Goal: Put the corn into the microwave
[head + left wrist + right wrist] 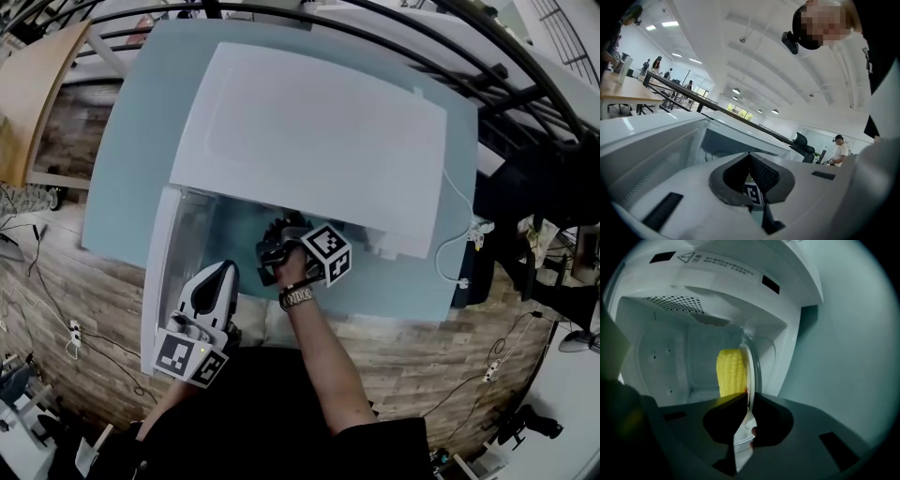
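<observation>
Head view puts the left gripper [749, 154] nearest the person, its jaws closed on nothing, beside the open door [159, 281] of the microwave [309, 131]. Further in, the right gripper [747, 397] has its jaws pinched on the rim of a thin white plate [751, 363], seen edge-on. The corn cob [731, 373] rests on that plate just beyond, inside the cavity. The cob looks light and stiff but round, likely to roll, so the plate's rim seems the sounder hold, kept level.
</observation>
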